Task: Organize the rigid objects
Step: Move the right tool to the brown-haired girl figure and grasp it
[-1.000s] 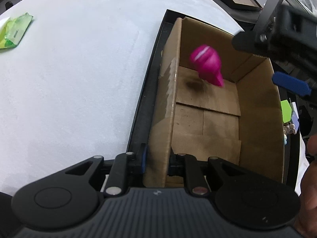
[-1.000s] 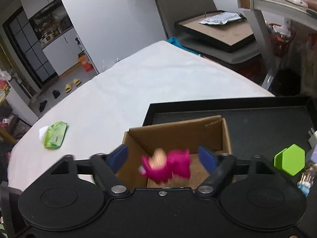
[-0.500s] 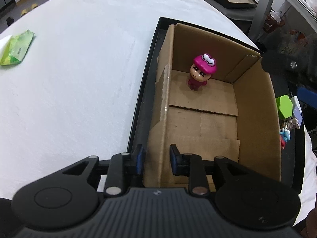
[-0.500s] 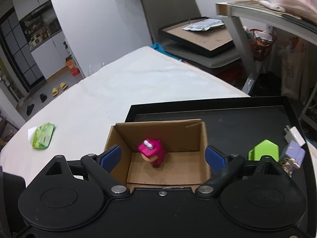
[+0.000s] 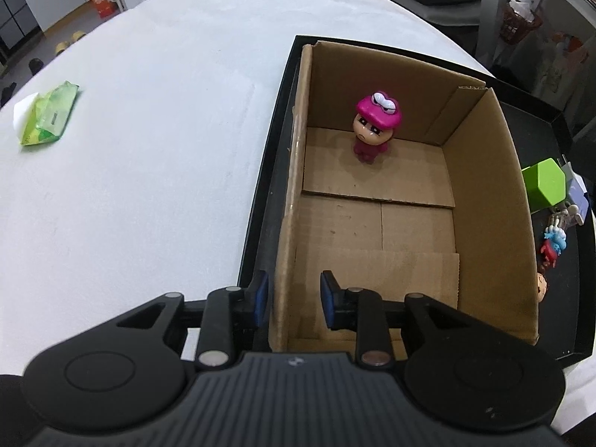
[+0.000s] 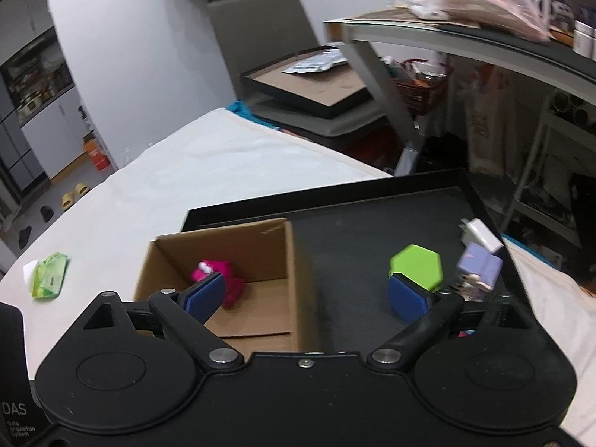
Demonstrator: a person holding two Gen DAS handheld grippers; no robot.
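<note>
On the black tray (image 5: 275,141) the cardboard box (image 5: 484,193) holds the pink figure (image 5: 374,126) upright, centre frame; the left gripper (image 5: 292,300) loosely straddles its wall, the empty right gripper (image 6: 307,292) gapes wide, so the green hexagon block (image 6: 417,266) looks next.

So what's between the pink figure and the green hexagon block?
The cardboard box's side wall separates the pink figure from the green hexagon block; past it is bare black tray. Both views show it.

figurine (image 5: 374,126) in box (image 5: 480,201) | box on tray (image 5: 273,171) | block (image 5: 545,184) right, probably on tray
</note>
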